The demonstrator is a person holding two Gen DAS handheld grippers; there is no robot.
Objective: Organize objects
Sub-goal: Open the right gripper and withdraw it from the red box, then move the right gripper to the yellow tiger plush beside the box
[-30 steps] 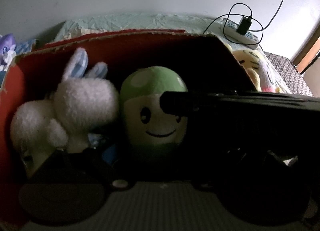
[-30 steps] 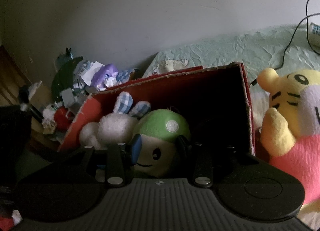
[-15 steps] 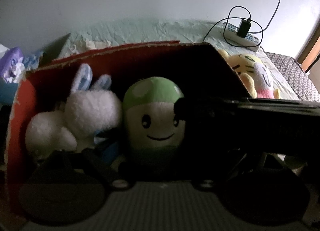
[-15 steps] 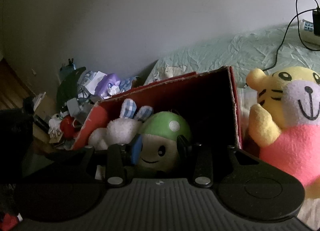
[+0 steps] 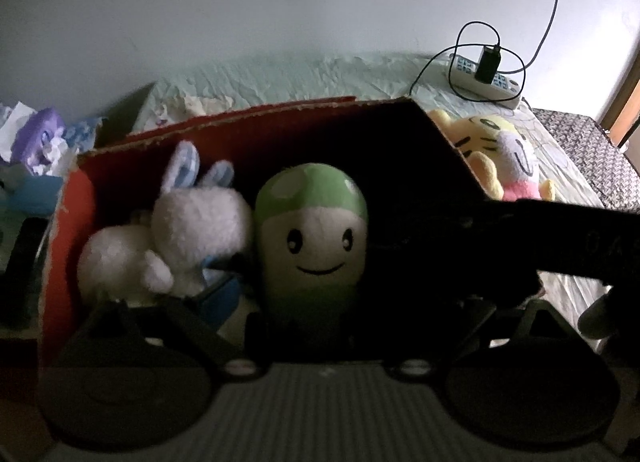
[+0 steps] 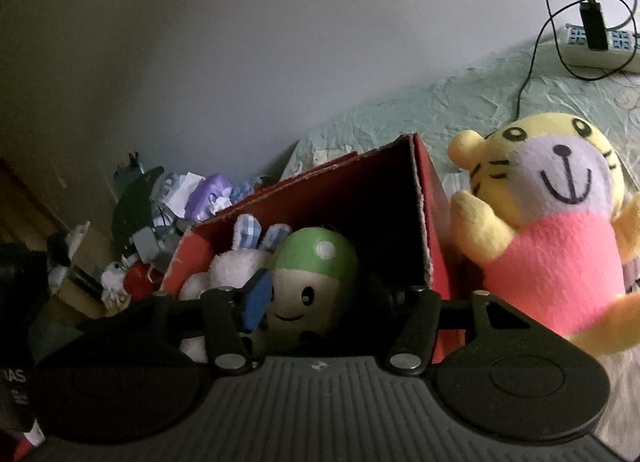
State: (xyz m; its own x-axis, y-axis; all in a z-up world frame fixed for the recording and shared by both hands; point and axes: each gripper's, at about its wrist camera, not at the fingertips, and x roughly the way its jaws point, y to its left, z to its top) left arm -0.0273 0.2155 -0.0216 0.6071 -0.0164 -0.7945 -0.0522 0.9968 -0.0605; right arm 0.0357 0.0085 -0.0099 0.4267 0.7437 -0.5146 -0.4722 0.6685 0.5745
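A red cardboard box [image 5: 280,113] lies open on the bed, also seen in the right wrist view [image 6: 424,221]. Inside it sit a white bunny plush [image 5: 192,229] [image 6: 236,266] and, to its right, a green-capped mushroom plush [image 5: 312,229] [image 6: 316,262] with a smiling face. A yellow tiger plush [image 6: 560,221] [image 5: 508,157] in a pink shirt lies outside, against the box's right wall. My left gripper [image 5: 340,302] is open in front of the box mouth, holding nothing. My right gripper [image 6: 320,298] is open too, and the mushroom shows between its fingers, untouched.
The right gripper's dark body [image 5: 540,238] crosses the left wrist view from the right. A white power strip [image 6: 596,41] with a black charger and cable lies on the pale green sheet [image 5: 300,77] behind. A heap of clutter [image 6: 160,221] sits left of the box.
Both grippers have drawn back from the box, so the plush toys look smaller. The right wrist view has swung right, and the tiger plush now shows in full.
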